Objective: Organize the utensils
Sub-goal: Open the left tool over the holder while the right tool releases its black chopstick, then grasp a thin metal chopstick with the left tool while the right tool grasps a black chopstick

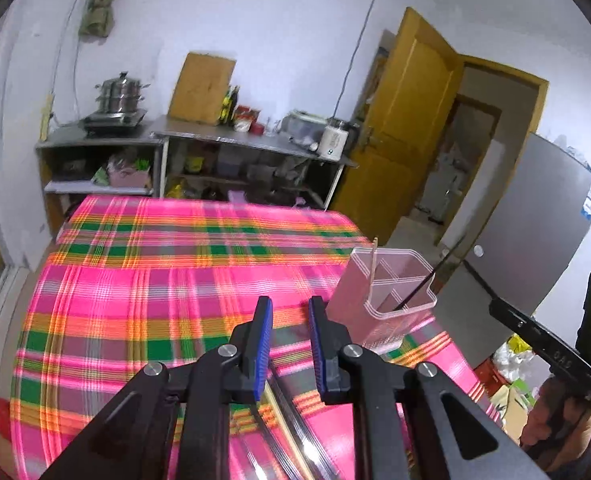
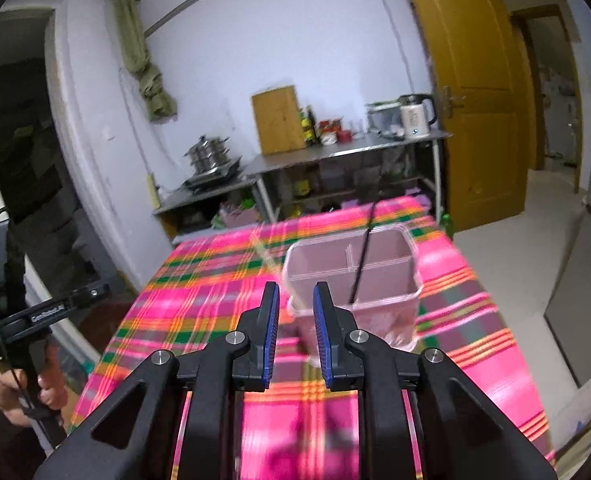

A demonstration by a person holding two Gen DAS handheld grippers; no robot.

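Left gripper [image 1: 290, 312]: jaws apart, holding nothing.
Right gripper [image 2: 295, 300]: jaws apart, empty.
Holder [image 1: 379, 300]: stands on plaid table [image 1: 155, 280].
Black stick [image 2: 361, 264]: inside holder.
Left view only: pale stick [image 1: 373, 264].

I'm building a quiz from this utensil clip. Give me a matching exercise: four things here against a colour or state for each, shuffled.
Things:
1. utensil holder
2. black chopstick
3. tablecloth
4. left gripper

Descriptions:
A. pink, green and orange plaid
B. open, holding nothing
C. clear plastic, split into compartments
D. leaning inside a compartment

Pairs: 1-C, 2-D, 3-A, 4-B
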